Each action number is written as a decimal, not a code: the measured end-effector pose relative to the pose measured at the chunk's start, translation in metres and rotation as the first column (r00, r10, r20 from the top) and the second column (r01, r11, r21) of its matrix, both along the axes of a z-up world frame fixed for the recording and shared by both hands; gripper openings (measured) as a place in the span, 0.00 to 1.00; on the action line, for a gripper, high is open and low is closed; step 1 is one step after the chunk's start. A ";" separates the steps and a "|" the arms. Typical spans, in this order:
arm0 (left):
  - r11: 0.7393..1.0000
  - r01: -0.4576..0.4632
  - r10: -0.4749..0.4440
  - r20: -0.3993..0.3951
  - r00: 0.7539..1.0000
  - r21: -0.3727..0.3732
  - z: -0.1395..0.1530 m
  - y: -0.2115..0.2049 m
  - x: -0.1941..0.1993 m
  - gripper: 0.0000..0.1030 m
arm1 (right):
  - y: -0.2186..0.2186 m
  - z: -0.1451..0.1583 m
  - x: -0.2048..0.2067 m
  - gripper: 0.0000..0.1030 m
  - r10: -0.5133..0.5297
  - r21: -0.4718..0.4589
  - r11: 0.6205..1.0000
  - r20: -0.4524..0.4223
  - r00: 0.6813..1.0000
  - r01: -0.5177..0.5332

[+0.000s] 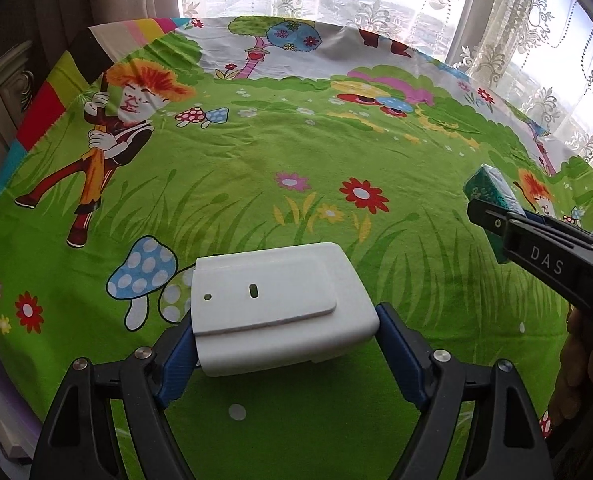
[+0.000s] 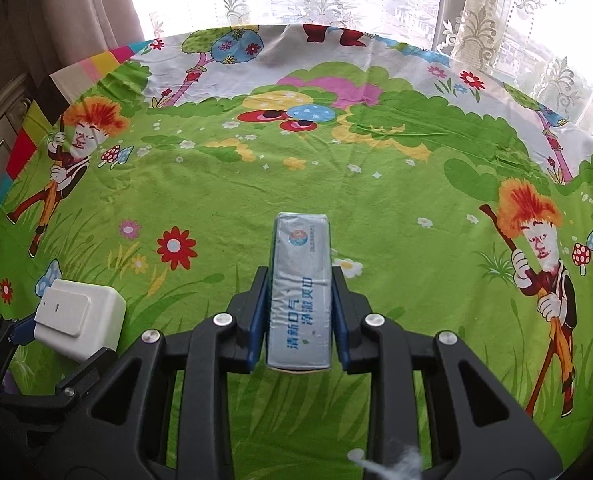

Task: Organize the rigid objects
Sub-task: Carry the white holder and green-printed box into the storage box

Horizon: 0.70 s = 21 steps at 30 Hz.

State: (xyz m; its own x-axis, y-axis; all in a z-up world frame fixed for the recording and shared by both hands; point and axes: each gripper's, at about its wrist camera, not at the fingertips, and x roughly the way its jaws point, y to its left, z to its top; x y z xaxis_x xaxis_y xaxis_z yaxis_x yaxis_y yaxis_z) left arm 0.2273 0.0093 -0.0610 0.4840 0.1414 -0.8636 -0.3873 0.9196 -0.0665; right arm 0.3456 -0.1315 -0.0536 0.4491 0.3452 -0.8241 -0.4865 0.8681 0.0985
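Observation:
My left gripper (image 1: 284,340) is shut on a white plastic box (image 1: 280,300) with a flat raised plate on top, held just above the cloth. The box also shows at lower left in the right wrist view (image 2: 78,316), with the left gripper (image 2: 20,328) behind it. My right gripper (image 2: 300,320) is shut on a long silver-grey toothpaste carton (image 2: 301,280) with blue Chinese print, pointing forward. In the left wrist view the right gripper (image 1: 492,216) is at the right edge, and the carton's green end (image 1: 490,188) sticks out of it.
A bright cartoon tablecloth (image 1: 256,152) with grass, flowers and mushrooms covers the table. Lace curtains (image 2: 496,20) and a window stand behind the far edge. A wooden cabinet (image 1: 0,92) is at the left.

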 end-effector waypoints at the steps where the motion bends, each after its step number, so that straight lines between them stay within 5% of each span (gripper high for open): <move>1: 1.000 -0.006 0.006 0.003 1.000 -0.003 0.002 0.002 -0.005 0.80 | 0.003 0.002 -0.006 0.32 0.010 -0.003 1.000 -0.002 1.000 -0.010; 13: 0.991 -0.127 0.128 0.050 0.990 -0.037 0.029 0.049 -0.097 0.79 | 0.058 0.027 -0.099 0.32 0.178 0.035 0.984 -0.036 0.983 -0.177; 21: 0.962 -0.270 0.272 0.065 0.960 -0.044 0.040 0.102 -0.190 0.79 | 0.121 0.046 -0.196 0.32 0.385 0.055 0.922 -0.034 0.922 -0.382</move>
